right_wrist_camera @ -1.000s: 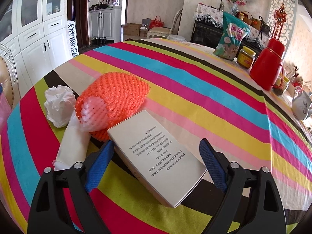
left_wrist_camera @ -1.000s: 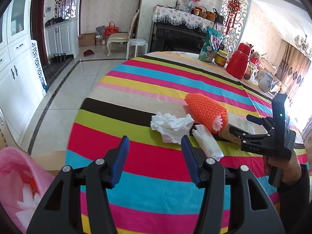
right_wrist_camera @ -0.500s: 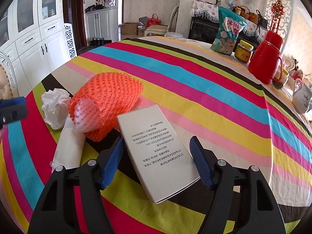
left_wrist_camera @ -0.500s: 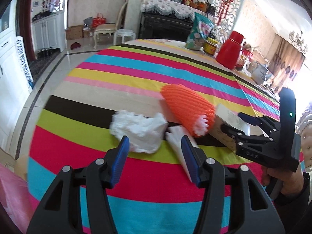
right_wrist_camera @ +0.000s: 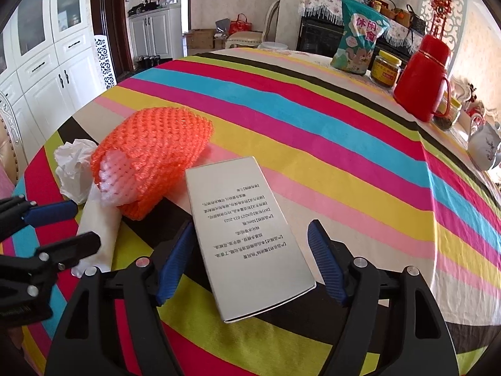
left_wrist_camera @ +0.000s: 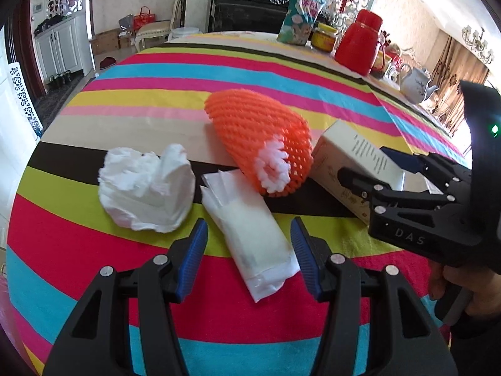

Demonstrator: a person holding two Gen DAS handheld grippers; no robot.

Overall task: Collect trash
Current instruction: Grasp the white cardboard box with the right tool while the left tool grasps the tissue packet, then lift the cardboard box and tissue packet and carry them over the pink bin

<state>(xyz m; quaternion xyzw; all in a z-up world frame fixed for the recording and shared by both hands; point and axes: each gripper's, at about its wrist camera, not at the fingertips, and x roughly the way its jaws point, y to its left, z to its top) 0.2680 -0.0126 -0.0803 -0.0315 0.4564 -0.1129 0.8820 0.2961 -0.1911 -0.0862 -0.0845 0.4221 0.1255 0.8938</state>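
Since a second ago we brought our left gripper (left_wrist_camera: 249, 238) forward; its released jaws now straddle the white packet (left_wrist_camera: 250, 235), long axis along the fingers. Right gripper (right_wrist_camera: 250, 250), jaws released, straddles the grey box (right_wrist_camera: 244, 235) lying lengthwise on the worktop (right_wrist_camera: 313, 131) beside the orange foam net (right_wrist_camera: 156, 159).

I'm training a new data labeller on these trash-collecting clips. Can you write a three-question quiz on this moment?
1. True or false: the left gripper has already clamped the white packet.
2. Which item lies between the right gripper's open fingers? A) crumpled tissue B) white box C) orange foam net
3. Fill in: the orange foam net lies between the crumpled tissue and the ____.

Key
1. False: its jaws are open, with the packet lying between the fingers.
2. B
3. white box
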